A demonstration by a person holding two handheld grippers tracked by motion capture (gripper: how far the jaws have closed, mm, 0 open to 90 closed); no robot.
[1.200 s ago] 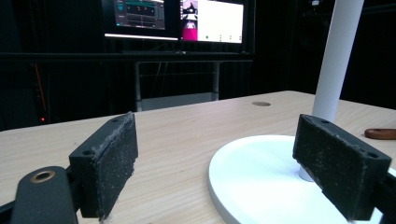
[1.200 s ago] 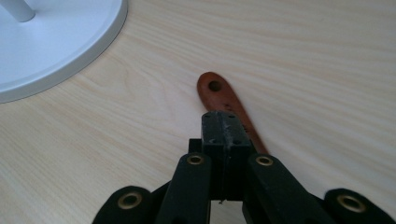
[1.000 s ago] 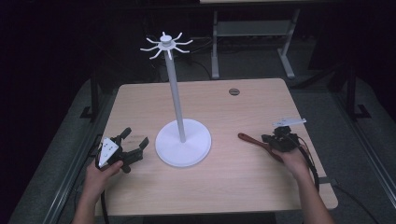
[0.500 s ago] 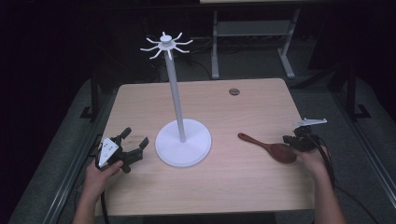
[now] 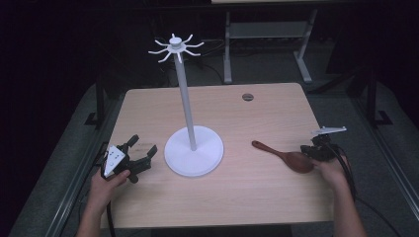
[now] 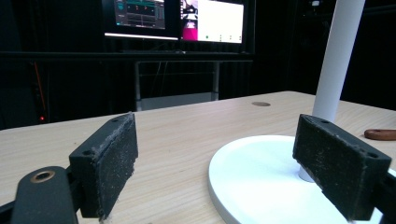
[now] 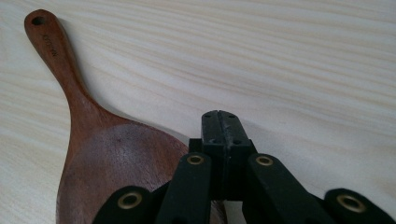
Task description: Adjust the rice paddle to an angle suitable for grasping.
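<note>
One wooden spoon [image 5: 284, 155] is laid flat on the table [image 5: 237, 202], right of the stand [image 5: 192, 153], its handle aimed at the base and its bowl toward the right edge. The right gripper [image 5: 316, 151] is seen in the high view at the bowl's outer end, held by the right hand [image 5: 333, 170]. In the right gripper view the jaws are pressed together with nothing between them, their tips poised just beside the bowl's rim over bare wood; whether they touch the spoon cannot be told. That view also brings out a hanging hole at the handle's end and a small stamped mark below it, too faint to be read.

The left gripper [image 5: 133, 158] is held low at the table's left edge by the left hand [image 5: 106, 185], well apart from the spoon. Its jaws are spread wide and empty, as shown in the left gripper view, where the stand's white base and pole are framed between the pads and the tip of the spoon's handle is caught at the right margin. Two lit monitors [image 6: 180, 16] are seen there beyond the table; their text is too small to be read. A hooked crown tops the pole in the high view, and a round grommet [image 5: 247, 97] is set near the far edge.
</note>
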